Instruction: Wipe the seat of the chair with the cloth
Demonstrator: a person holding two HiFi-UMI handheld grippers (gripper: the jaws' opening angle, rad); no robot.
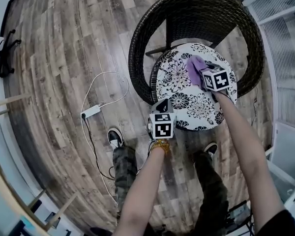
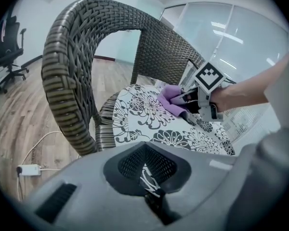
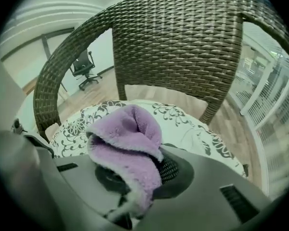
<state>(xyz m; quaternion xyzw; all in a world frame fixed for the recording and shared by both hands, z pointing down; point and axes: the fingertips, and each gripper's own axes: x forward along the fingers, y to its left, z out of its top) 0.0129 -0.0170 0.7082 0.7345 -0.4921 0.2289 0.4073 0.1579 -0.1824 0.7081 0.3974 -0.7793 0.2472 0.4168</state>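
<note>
A round wicker chair (image 1: 142,38) holds a white seat cushion (image 1: 179,77) printed with black flowers. My right gripper (image 1: 200,75) is over the seat's far right part, shut on a purple fluffy cloth (image 1: 195,65) that rests on the cushion. In the right gripper view the cloth (image 3: 130,148) bulges out of the jaws over the seat (image 3: 192,126), facing the chair back (image 3: 178,47). My left gripper (image 1: 162,105) hovers at the seat's front edge, jaws together with nothing in them. From the left gripper view I see the cloth (image 2: 169,97) and the right gripper (image 2: 187,100) across the cushion (image 2: 144,117).
The wicker armrest (image 2: 67,76) curves close on the left. A white power strip (image 1: 91,112) with cables lies on the wood floor left of the chair. The person's shoes (image 1: 114,137) stand before the seat. Glass panels (image 1: 285,58) are at the right; an office chair (image 2: 7,47) stands far left.
</note>
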